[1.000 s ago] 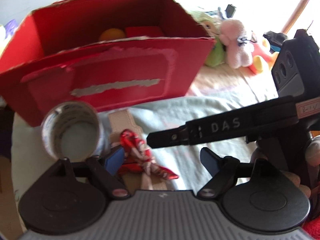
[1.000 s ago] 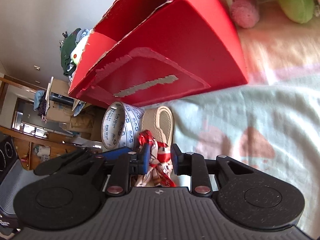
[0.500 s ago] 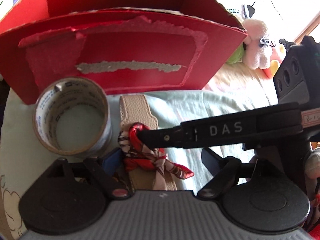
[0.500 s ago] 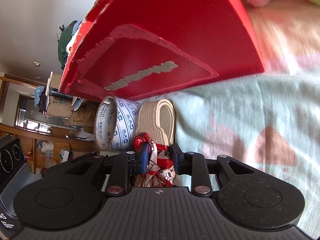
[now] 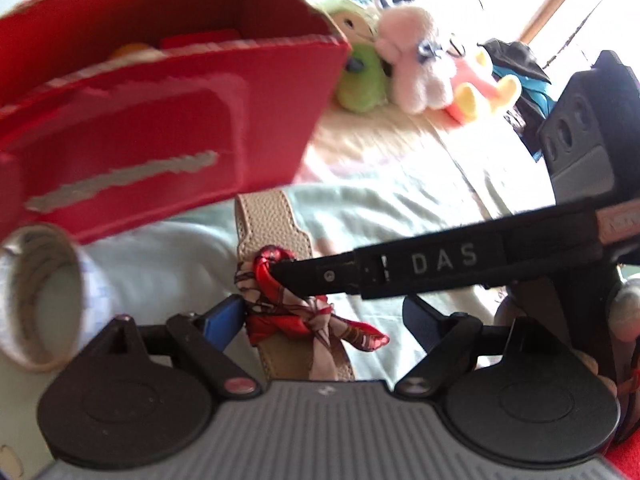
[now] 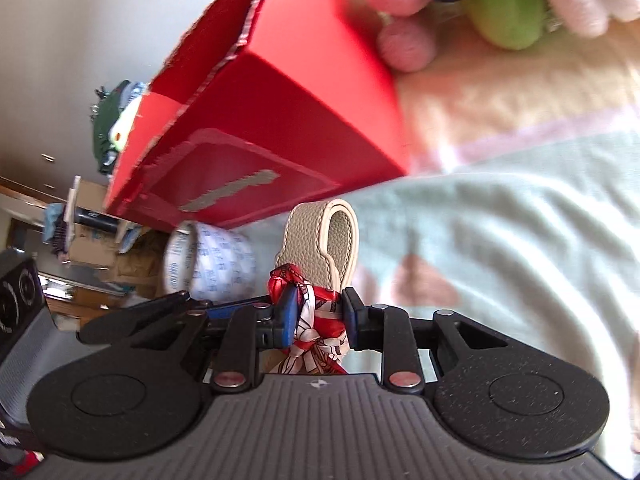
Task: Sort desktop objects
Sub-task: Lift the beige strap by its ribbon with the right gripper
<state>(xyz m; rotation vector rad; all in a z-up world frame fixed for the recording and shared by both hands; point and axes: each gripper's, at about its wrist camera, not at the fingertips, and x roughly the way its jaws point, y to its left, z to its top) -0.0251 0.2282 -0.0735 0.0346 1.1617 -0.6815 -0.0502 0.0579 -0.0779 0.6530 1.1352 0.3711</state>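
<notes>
The right gripper is pinching the strap's red scarf, likely for the red box at 11 o'clock, while the left gripper is idling wide open.

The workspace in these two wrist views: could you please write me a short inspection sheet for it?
Surface: pale green blanket with pink patches, rumpled.
Job's things: beige leather strap with a red patterned scarf knotted round it; tape roll on its left, near the red box.
Container: red box, open-topped, front label torn; orange and red items inside, unclear.
Clutter: green plush, pink plush beyond the box.
Grippers: right gripper closed on the scarf knot; left gripper open, straddling the strap.
Cables: nothing seen.
Surroundings: bright window in the left view; cluttered shelves in the right view.
</notes>
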